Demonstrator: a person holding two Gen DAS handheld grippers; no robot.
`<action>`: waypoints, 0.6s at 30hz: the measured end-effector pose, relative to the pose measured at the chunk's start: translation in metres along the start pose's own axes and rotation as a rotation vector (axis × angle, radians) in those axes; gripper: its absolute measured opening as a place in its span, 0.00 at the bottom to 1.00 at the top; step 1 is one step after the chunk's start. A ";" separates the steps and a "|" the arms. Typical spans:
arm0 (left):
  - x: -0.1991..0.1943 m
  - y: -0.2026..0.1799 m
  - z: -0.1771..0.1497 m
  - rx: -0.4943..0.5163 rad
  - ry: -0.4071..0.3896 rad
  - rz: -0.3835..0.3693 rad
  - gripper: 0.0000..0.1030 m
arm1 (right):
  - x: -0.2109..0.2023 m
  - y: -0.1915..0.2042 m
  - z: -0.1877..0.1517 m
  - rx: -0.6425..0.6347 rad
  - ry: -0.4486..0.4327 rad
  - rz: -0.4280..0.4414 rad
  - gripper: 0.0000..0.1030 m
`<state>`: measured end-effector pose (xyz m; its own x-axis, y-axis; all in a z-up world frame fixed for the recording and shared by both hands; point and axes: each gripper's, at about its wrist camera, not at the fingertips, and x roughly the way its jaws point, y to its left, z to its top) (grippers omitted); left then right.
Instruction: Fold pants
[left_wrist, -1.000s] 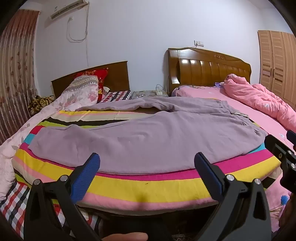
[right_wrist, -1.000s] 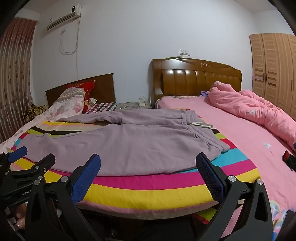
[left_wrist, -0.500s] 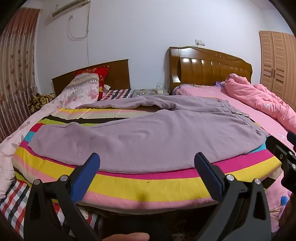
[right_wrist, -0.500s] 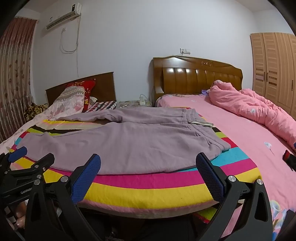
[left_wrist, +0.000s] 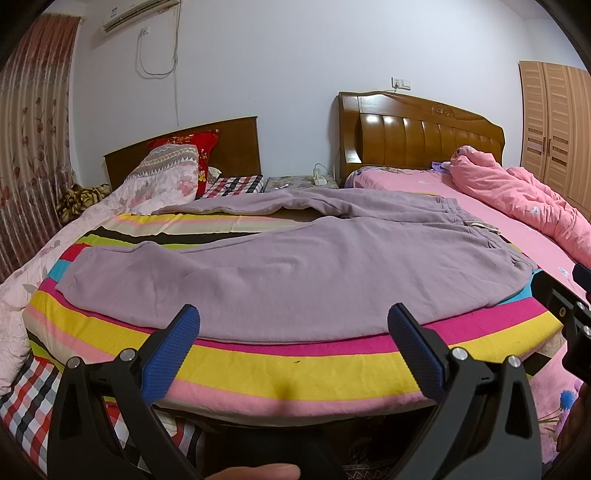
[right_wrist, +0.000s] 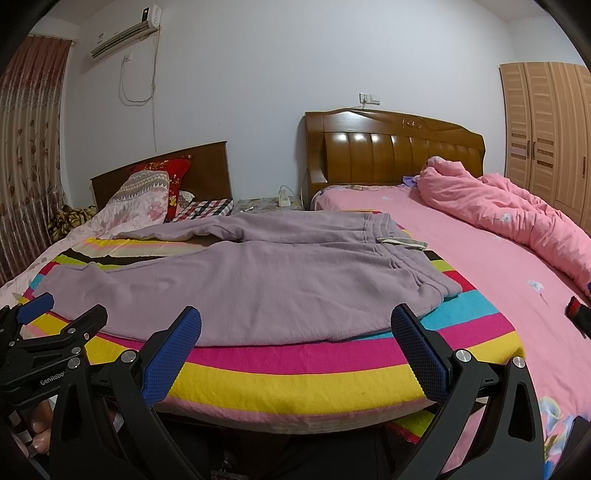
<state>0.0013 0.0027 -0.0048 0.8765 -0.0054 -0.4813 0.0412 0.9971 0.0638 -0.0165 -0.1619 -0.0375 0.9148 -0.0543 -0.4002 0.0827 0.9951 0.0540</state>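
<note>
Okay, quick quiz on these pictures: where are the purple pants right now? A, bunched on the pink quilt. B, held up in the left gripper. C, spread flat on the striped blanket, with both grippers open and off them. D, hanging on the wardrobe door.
C: the purple pants lie spread on the striped blanket, while the left gripper and right gripper are open, short of the cloth.

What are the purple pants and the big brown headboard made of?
The purple pants look like soft, matte fleece or sweatshirt cotton: fuzzy surface, gentle wrinkles, ribbed waistband. The big brown headboard looks like varnished wood, since its panels shine with bright reflections, though it could be a glossy veneer.
</note>
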 end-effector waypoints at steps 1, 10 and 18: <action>0.000 0.000 0.000 -0.001 0.001 -0.001 0.99 | 0.000 -0.001 -0.003 0.001 0.000 0.000 0.96; 0.000 0.001 0.001 -0.002 0.003 -0.002 0.99 | 0.000 -0.002 -0.002 0.002 0.003 0.001 0.96; 0.000 0.003 -0.003 -0.002 0.005 -0.003 0.99 | 0.005 0.000 -0.008 0.004 0.010 0.003 0.96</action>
<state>0.0003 0.0059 -0.0074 0.8742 -0.0080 -0.4855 0.0428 0.9972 0.0608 -0.0155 -0.1619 -0.0468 0.9111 -0.0504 -0.4091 0.0813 0.9950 0.0585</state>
